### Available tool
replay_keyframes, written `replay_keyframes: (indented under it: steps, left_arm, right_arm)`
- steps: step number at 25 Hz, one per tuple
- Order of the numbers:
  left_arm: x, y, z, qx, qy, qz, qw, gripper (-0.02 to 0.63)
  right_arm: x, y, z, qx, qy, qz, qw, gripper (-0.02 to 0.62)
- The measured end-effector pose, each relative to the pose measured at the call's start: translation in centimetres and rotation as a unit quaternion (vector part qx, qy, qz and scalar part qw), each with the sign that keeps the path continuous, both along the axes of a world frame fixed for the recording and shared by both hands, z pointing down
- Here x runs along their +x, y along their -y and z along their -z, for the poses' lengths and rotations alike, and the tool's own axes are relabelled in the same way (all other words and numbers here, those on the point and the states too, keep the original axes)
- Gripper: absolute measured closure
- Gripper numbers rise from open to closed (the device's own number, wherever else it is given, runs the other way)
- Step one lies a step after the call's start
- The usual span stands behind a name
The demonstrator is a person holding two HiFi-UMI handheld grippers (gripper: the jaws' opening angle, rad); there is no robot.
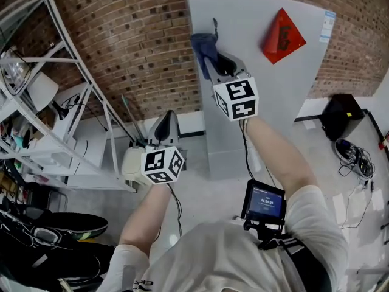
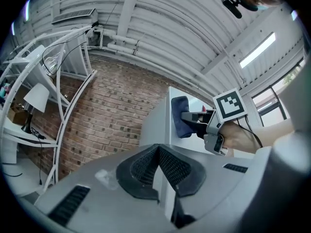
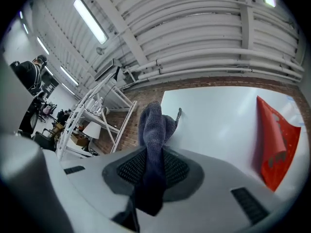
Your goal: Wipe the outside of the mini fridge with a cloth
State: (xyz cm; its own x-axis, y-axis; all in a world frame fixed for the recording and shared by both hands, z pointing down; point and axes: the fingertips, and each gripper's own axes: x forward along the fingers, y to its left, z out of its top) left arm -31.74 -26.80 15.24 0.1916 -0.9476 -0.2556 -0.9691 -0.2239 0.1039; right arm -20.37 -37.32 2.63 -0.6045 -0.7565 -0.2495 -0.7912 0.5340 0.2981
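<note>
Right gripper [image 1: 214,58] clamps a blue cloth [image 1: 203,44] tight against the left edge of the white fridge [image 1: 267,108]. Left gripper [image 1: 165,125], jaws closed on nothing, hangs nearer, left of the fridge.

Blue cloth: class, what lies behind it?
The pale front of the mini fridge. The cloth, clamped in the right tool, hides the patch directly behind it.
</note>
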Motion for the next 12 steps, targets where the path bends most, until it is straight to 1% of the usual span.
replay_keyframes:
  steps: [3, 5, 8, 12]
  left_arm:
    - [-1.0, -0.3, -0.2, -0.001, 0.001, 0.006, 1.0000, 0.601]
    - [-1.4, -0.3, -0.3, -0.002, 0.001, 0.007, 1.0000, 0.601]
    - [-1.2, 0.2, -0.4, -0.002, 0.001, 0.002, 1.0000, 0.601]
    - [0.2, 1.2, -0.5, -0.003, 0.003, -0.013, 0.9999, 0.601]
  right_arm:
    - [-1.4, 0.6, -1.0, -0.007, -0.006, -0.002, 1.000, 0.509]
    - [-1.6, 1.1, -1.4, -0.010, -0.007, -0.007, 1.000, 0.509]
    - [-0.9, 1.7, -1.5, -0.010, -0.006, -0.015, 1.000, 0.509]
    - [1.4, 2.0, -1.5, -0.003, -0.010, -0.034, 0.999, 0.509]
